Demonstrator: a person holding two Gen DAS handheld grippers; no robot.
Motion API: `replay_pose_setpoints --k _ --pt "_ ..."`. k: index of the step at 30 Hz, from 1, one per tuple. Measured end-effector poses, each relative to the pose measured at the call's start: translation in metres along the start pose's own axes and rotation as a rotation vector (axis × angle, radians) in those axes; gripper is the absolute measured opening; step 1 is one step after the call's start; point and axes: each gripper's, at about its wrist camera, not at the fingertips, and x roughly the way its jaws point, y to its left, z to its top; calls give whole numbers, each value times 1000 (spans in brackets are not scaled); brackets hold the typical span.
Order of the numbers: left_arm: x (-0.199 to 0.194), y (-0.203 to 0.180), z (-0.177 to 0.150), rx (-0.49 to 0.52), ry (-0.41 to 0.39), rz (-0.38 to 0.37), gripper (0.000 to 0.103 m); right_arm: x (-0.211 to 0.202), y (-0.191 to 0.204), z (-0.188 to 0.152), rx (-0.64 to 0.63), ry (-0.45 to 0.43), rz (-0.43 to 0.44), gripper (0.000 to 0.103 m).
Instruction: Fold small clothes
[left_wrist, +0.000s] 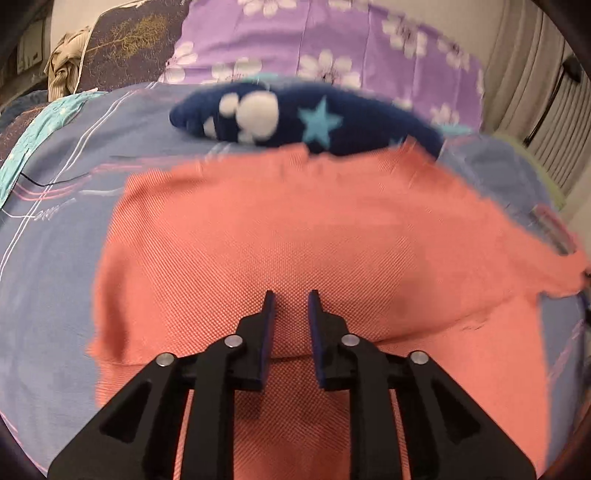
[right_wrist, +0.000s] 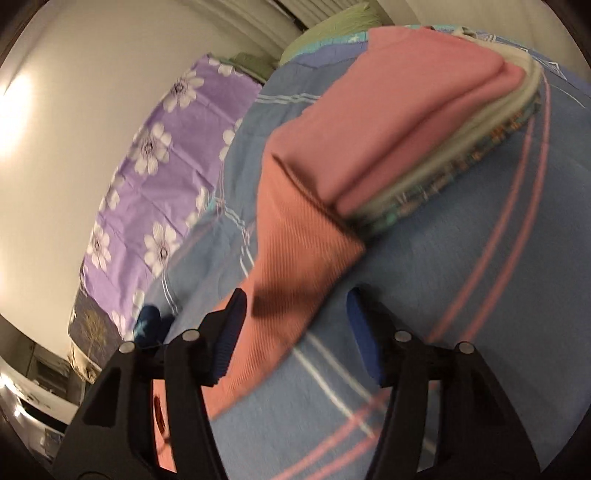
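Two grippers over a bed, both with nothing clamped. The left gripper (left_wrist: 291, 295) hangs above a salmon-orange cloth (left_wrist: 280, 236) spread on the blue striped bedsheet (left_wrist: 55, 229); its jaws stand a little apart, only bare weave showing in the gap. No fabric pinched. A fold line crosses the cloth just below the fingertips, and a doubled layer lies nearer the camera, so one fold looks made already.

Right gripper (right_wrist: 295, 310) sits at the cloth's other end, tilted view. Jaws well apart. A corner of the salmon-orange cloth (right_wrist: 295, 258) lies between them and runs under the left-hand finger; the pads do not press it as far as the picture shows. Judged: both ends released so the fold can settle flat on the bed.

Just beyond that corner, a stack of folded clothes (right_wrist: 424, 147) — pink on top, pale and patterned layers beneath. The salmon cloth's far end seems to touch or run against the stack; blur prevents certainty. The stack is probably where this piece ends up.

Past the cloth's far edge in the left view lies a navy fleece item with stars (left_wrist: 295, 118), touching or slightly overlapping that edge; likely waiting its turn. Purple floral sheet (left_wrist: 332, 40) behind it.

Next move, as a guess: regrip an edge and fold again to match the stack's footprint. Risk: thin weave slips or drags the lower layer.
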Motion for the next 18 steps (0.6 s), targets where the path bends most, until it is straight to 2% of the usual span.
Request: replay_pose_setpoints --k 1,2,5,8,11,14,16,18 --pt "0 -3 -3 17 -22 11 20 3 5 1 -8 7 3 19" --pt "-2 -2 -3 16 -24 10 21 1 8 4 -12 15 14 5" --pt "-1 3 -4 -6 -21 -18 21 -13 46 2 -68 -13 104 4" --pt "-1 8 -5 -26 -26 -44 22 -17 118 -24 -206 27 254 4" --pt "-1 9 -5 -32 -32 -71 28 -3 202 -71 -353 144 409 4" --pt "-1 12 -5 -48 -35 -101 29 19 275 -134 -492 291 541 5" --pt "-1 14 -5 -62 -36 -119 29 40 309 -189 -605 401 561 7" --pt "-1 16 -5 -69 -38 -131 29 64 318 -233 -690 501 517 12"
